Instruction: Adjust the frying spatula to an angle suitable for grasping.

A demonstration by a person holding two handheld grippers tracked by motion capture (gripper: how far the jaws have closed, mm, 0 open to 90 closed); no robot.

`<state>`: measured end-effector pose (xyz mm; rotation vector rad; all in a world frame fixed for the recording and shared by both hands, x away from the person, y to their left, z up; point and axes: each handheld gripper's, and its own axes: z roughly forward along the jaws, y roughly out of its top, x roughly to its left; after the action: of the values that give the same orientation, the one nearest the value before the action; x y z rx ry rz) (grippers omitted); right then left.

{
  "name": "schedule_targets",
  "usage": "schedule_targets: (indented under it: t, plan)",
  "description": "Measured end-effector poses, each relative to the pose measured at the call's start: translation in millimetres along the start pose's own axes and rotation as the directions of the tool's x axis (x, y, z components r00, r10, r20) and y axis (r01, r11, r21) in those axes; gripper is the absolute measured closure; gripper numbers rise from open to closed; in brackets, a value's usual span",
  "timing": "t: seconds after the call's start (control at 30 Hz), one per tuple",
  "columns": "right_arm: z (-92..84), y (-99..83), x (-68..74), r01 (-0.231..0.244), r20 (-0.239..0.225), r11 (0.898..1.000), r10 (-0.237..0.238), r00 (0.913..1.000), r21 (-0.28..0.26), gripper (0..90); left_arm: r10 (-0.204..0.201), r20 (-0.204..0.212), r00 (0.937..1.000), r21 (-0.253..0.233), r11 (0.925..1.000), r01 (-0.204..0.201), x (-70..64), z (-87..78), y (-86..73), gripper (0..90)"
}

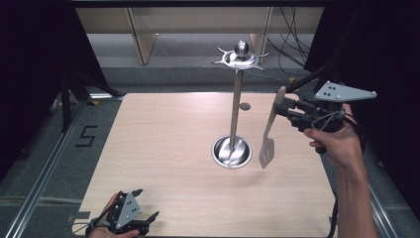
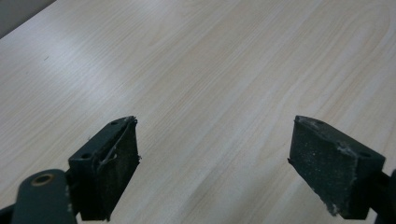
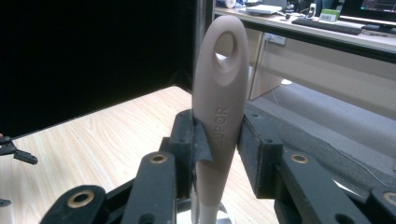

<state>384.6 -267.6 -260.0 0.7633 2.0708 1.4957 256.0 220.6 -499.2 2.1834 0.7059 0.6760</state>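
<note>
At the near edge the left claw [image 1: 132, 214] rests spread wide on the pale wood-grain surface [image 1: 163, 148]. Far right, the right claw [image 1: 286, 110] is clenched on a spatula [image 1: 270, 130] — smooth beige handle, slotted steel blade hanging beside the polished rack [image 1: 235, 109].

Spatula [image 1: 268, 141] in right gripper [image 1: 280, 105]

Black two-jaw grippers [image 1: 285, 106], grey three-cornered screw-dotted plates, trailing cables, bare forearms.
</note>
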Motion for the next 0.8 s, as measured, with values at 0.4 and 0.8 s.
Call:
schedule_targets:
  t: [0.4,0.8]
  plan:
    - [7.3,14.6,3.8,-0.003,-0.012,1.000,0.003,0.9999,0.005,68.5,0.000,0.006,1.0000,-0.002,1.0000,0.000,-0.2,0.0,0.1,15.0]
    - [16.9,32.1,6.5,-0.001,-0.006,1.000,0.001,1.0000,0.029,68.5,-0.002,0.006,1.0000,-0.002,1.0000,0.002,-0.1,-0.2,0.2,15.0]
